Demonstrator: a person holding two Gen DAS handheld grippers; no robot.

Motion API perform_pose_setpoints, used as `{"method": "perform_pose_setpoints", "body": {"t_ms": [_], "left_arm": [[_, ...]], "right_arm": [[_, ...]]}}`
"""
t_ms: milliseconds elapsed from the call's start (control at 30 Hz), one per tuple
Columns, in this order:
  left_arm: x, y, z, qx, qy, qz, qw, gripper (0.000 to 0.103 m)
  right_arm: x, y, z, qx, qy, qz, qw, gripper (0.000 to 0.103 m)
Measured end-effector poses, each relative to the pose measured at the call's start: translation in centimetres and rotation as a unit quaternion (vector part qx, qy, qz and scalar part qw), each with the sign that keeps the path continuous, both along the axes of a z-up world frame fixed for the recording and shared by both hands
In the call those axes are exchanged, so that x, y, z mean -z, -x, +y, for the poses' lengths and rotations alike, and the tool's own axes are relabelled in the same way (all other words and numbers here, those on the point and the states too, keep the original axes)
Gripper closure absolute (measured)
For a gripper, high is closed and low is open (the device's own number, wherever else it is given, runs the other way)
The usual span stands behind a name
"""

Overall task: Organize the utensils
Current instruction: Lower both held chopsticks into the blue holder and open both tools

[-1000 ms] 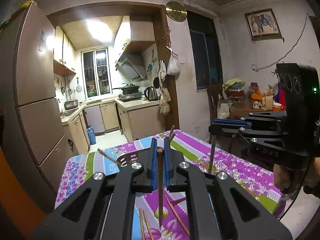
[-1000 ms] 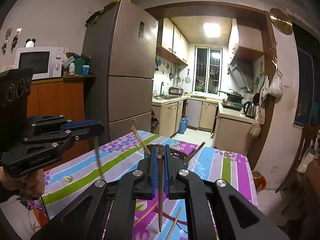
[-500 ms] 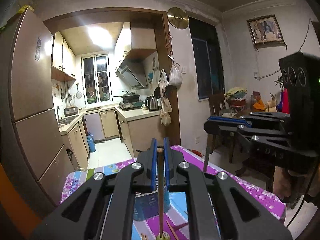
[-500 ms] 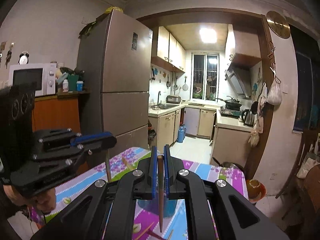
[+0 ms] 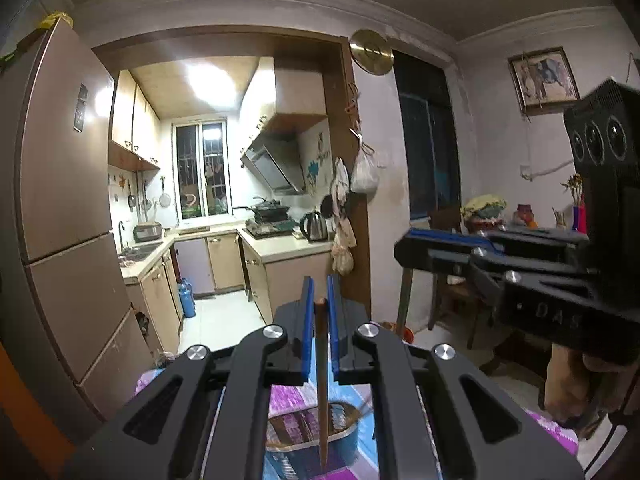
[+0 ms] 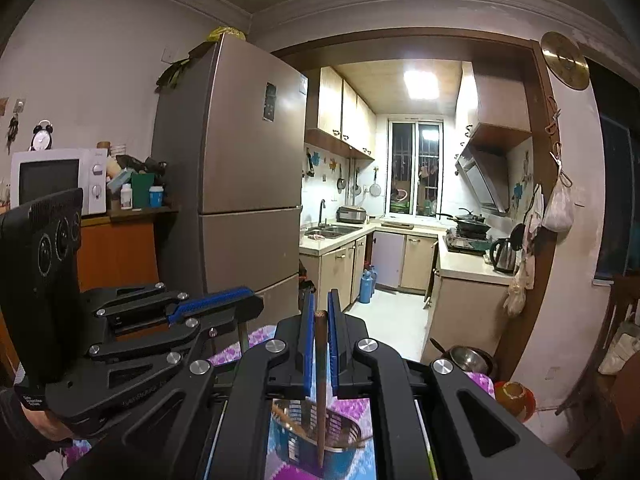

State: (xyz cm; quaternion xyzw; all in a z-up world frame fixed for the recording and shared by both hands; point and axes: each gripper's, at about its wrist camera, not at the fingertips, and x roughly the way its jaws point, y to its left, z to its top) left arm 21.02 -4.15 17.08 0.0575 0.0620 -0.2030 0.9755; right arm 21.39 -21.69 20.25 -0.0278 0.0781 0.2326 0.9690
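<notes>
My left gripper (image 5: 319, 300) is shut on a brown wooden chopstick (image 5: 322, 392) that hangs point down over a perforated steel holder (image 5: 308, 432) on the floral tablecloth. My right gripper (image 6: 319, 312) is shut on another brown chopstick (image 6: 320, 396), also point down over the same steel holder (image 6: 316, 426). Each gripper shows in the other's view: the right one (image 5: 404, 248) at the right with its chopstick (image 5: 404, 300) hanging below, the left one (image 6: 256, 304) at the left. Both are held high above the table.
The purple floral tablecloth (image 6: 256, 340) covers the table below. A fridge (image 6: 240, 184) stands to the left, the kitchen doorway straight ahead. A steel pot (image 6: 468, 360) and an orange bowl (image 6: 514, 398) sit on the floor at the right.
Both grippers have moved forward and tilted up with their chopsticks. The steel holder now lies right under both chopstick tips, and the loose chopsticks on the cloth have dropped out of view.
</notes>
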Motion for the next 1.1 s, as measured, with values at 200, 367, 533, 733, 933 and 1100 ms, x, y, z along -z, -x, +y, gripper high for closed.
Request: {"method": "perform_pose_setpoints", "body": {"t_ms": [200,367,533,733,933,1100], "left_arm": [[-1.9,-2.7,1.1,-0.013,0.020,-0.014,0.9996,0.098],[-1.4,-4.9,1.8,-0.021,0.031,-0.008,0.9993,0.098],[0.4,-7.4,1.7,-0.025,0.036,0.012,0.9990,0.098],[2.3,-9.1,1.5,-0.027,0.031,0.029,0.9988,0.098],[3.9,-9.9,1.6,-0.029,0.029,0.044,0.9982,0.098],[4.5,-10.5,2.0,-0.031,0.027,0.052,0.9978,0.098]], "right_arm": [[-1.3,-2.4,0.7,0.000,0.000,-0.005,1.000,0.096],[-0.9,-4.5,0.7,0.001,0.000,0.000,1.000,0.095],[0.6,-6.5,0.6,0.003,0.000,0.014,1.000,0.095],[2.3,-8.6,0.5,0.006,-0.005,0.032,0.999,0.095],[4.1,-10.4,1.0,0.007,-0.006,0.049,0.999,0.095],[5.8,-11.7,1.4,0.008,-0.005,0.065,0.998,0.095]]}}
